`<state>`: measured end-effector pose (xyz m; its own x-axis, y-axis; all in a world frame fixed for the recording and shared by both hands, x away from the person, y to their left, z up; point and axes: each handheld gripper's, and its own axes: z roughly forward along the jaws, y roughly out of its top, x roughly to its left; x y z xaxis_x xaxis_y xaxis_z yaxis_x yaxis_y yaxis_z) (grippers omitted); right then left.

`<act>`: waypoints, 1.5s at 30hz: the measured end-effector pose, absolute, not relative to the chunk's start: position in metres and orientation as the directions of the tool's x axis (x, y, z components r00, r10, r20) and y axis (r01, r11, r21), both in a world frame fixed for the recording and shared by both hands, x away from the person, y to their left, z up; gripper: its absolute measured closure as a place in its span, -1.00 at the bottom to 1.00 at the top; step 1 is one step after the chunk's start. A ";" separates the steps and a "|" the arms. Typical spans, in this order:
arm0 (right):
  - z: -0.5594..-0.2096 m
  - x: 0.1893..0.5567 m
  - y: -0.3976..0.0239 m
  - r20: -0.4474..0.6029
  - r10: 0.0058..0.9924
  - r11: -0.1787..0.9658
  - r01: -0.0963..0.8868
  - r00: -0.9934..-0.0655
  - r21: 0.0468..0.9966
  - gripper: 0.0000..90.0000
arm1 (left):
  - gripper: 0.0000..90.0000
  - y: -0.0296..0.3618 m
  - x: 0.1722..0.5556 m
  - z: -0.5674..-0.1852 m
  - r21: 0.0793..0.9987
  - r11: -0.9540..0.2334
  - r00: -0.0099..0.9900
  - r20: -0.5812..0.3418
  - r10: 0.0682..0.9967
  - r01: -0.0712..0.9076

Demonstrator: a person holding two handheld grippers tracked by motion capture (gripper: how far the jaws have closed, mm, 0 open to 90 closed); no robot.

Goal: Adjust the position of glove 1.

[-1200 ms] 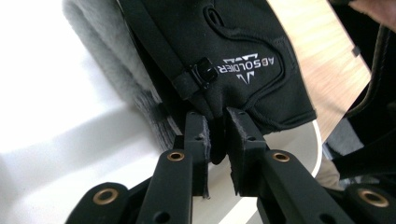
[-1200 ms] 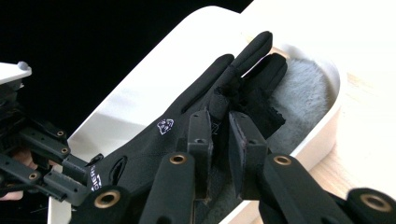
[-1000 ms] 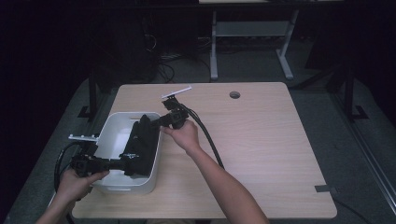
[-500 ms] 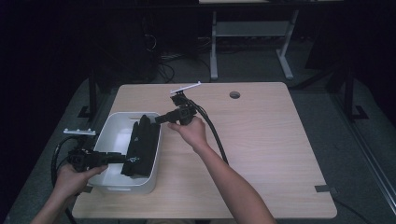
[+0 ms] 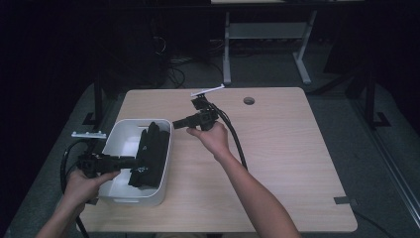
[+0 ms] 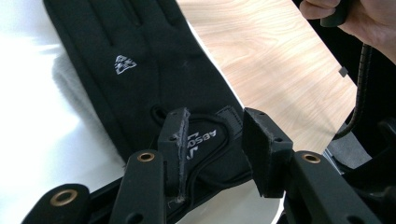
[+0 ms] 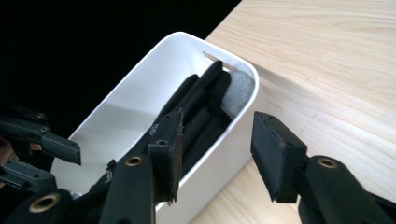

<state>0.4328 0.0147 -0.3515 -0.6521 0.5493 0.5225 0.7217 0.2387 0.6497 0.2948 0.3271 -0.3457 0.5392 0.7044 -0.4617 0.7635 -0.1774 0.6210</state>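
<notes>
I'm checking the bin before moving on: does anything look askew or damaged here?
The black glove lies in the white bin but leans against its wall beside the table, not flat on the bottom. In the left gripper view, the left gripper has one pad frayed and peeling at its edge.

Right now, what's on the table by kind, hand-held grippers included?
White bin: 1
Black glove, lying in the bin: 1
Hand-held grippers, left and right, both open: 2
Total: 4
</notes>
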 end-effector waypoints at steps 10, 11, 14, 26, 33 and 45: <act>-0.347 0.431 -0.014 0.502 0.584 0.215 0.718 -0.638 0.663 0.09 | 0.30 0.309 0.302 -0.341 0.637 -0.193 0.567 -0.455 0.687 0.746; -0.346 0.431 -0.016 0.502 0.586 0.213 0.719 -0.636 0.662 0.08 | 0.29 0.306 0.303 -0.341 0.639 -0.198 0.572 -0.454 0.683 0.743; -0.344 0.430 -0.024 0.491 0.596 0.212 0.714 -0.635 0.667 0.06 | 0.27 0.300 0.304 -0.340 0.643 -0.206 0.582 -0.449 0.678 0.737; -0.338 0.423 -0.057 0.466 0.632 0.189 0.706 -0.619 0.682 -0.04 | 0.14 0.280 0.307 -0.334 0.659 -0.216 0.608 -0.451 0.653 0.720; -0.337 0.420 -0.075 0.460 0.654 0.178 0.713 -0.601 0.679 -0.09 | 0.06 0.270 0.309 -0.332 0.663 -0.222 0.620 -0.454 0.640 0.715; -0.343 0.414 -0.102 0.476 0.669 0.137 0.724 -0.571 0.676 -0.13 | -0.10 0.257 0.309 -0.326 0.668 -0.212 0.628 -0.474 0.617 0.713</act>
